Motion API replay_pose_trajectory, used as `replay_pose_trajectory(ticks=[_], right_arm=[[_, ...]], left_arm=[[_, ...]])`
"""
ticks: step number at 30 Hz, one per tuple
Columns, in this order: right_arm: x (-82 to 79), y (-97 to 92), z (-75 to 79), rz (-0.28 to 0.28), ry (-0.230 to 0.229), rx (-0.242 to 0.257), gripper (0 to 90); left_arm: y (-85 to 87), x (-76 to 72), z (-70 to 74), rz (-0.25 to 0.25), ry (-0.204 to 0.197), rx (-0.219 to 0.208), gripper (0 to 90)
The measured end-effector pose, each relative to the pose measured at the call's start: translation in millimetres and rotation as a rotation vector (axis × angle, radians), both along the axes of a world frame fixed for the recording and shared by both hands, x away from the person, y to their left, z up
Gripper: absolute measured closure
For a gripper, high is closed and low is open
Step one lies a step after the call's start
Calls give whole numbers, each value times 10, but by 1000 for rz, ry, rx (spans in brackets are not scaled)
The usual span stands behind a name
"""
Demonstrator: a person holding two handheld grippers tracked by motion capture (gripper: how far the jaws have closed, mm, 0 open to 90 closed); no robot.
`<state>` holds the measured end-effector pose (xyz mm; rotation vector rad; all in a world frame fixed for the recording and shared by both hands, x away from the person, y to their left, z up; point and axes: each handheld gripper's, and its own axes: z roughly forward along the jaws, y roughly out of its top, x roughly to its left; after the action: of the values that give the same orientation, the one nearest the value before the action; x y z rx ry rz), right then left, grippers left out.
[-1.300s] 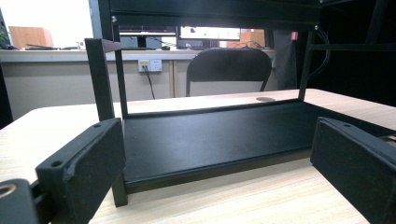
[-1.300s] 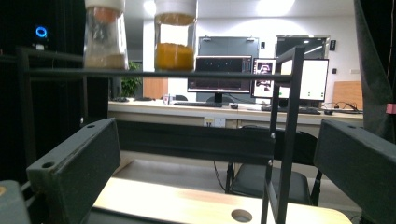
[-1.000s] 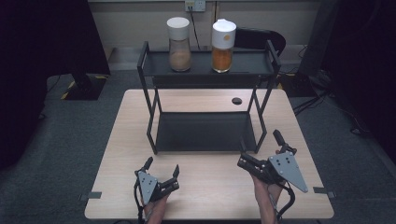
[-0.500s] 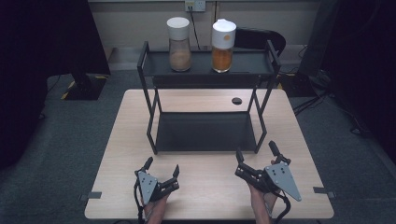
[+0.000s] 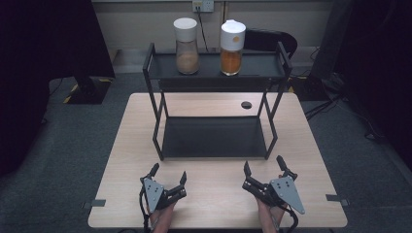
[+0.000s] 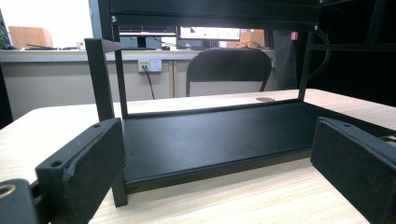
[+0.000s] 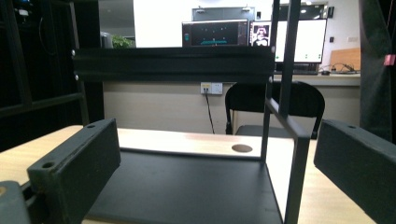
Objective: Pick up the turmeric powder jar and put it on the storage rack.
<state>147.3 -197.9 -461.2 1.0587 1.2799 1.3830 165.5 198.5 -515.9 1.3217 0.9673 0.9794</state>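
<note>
From above, the pale table (image 5: 214, 104) carries a black rack (image 5: 214, 136), two jars (image 5: 186, 46) up on its far shelf, both grippers low at the near edge. The left gripper (image 5: 167, 177) gapes empty before the bottom shelf (image 6: 210, 135). The right gripper (image 5: 265, 167) is spread too, its view facing the rack's post (image 7: 296, 172): best to rise clear of that frame before reaching for a jar.

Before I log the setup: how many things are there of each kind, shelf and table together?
Jars: 2, brown-filled and orange-filled
Rack: 1
Claws: 2, left, right
Total: 5
</note>
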Motion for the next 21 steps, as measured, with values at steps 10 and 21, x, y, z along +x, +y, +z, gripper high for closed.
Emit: replay_pose_trajectory(ticks=[10, 21], right_arm=[[28, -2, -207, -13, 35, 2, 0], [40, -2, -372, -26, 69, -14, 0]], left_arm=[[0, 0, -1, 0, 0, -1, 26], [0, 0, 0, 0, 0, 0, 26]])
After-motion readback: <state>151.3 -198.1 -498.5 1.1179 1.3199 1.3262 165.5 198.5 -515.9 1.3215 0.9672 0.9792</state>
